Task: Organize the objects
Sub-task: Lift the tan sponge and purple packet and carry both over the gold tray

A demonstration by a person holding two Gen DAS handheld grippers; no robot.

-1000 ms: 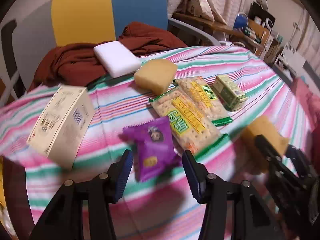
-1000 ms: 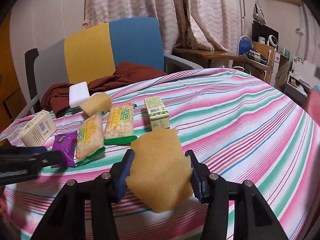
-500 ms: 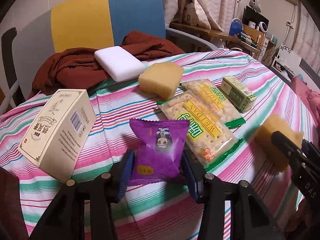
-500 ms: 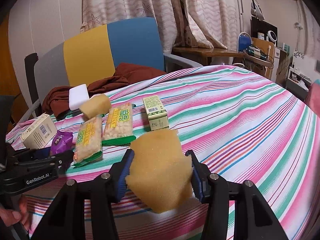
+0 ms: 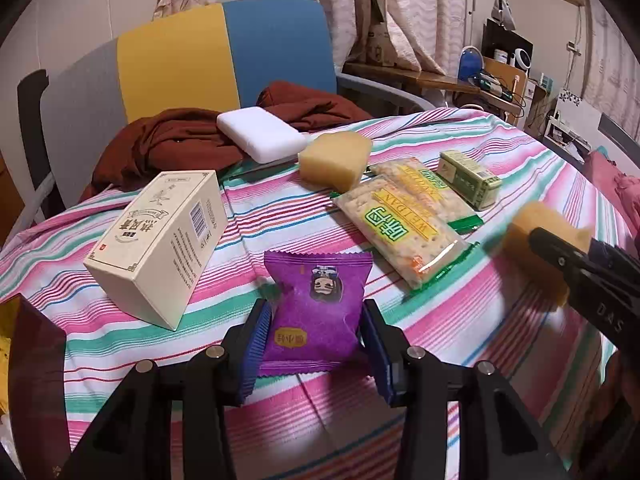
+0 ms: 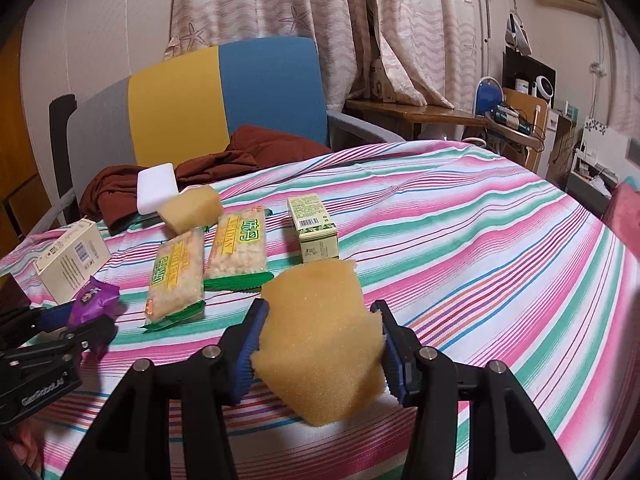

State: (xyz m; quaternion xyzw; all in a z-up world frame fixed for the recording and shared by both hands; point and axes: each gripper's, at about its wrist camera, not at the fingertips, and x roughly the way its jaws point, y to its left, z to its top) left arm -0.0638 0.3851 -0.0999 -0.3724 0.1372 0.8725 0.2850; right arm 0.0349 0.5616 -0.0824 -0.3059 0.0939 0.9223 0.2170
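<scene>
Closing on the purple snack packet (image 5: 316, 312), the left claw (image 5: 316, 344) has its two blue pads against the packet's sides, its jaws having just been drawing together around it; the packet lies flat on the striped table (image 5: 500, 152), just beside the cream box (image 5: 160, 240) and near the closer of two cracker packs (image 5: 400, 232). The right claw (image 6: 320, 340) is clenched on a yellow sponge (image 6: 320, 336), held clear above the cloth and in front of the small green box (image 6: 314, 228). A second sponge (image 5: 334, 156) and a white block (image 5: 260, 134) sit at the far edge by a brown cloth (image 5: 176, 144) draped on the chair (image 5: 224, 52). The step in hand looks like the pickup of the packet for sorting. Next, the left claw would need a firm enough squeeze on the slippery, puffy wrapper before lifting, then a straight rise so that it does not drag against the box; where each item belongs cannot be told from these views.
</scene>
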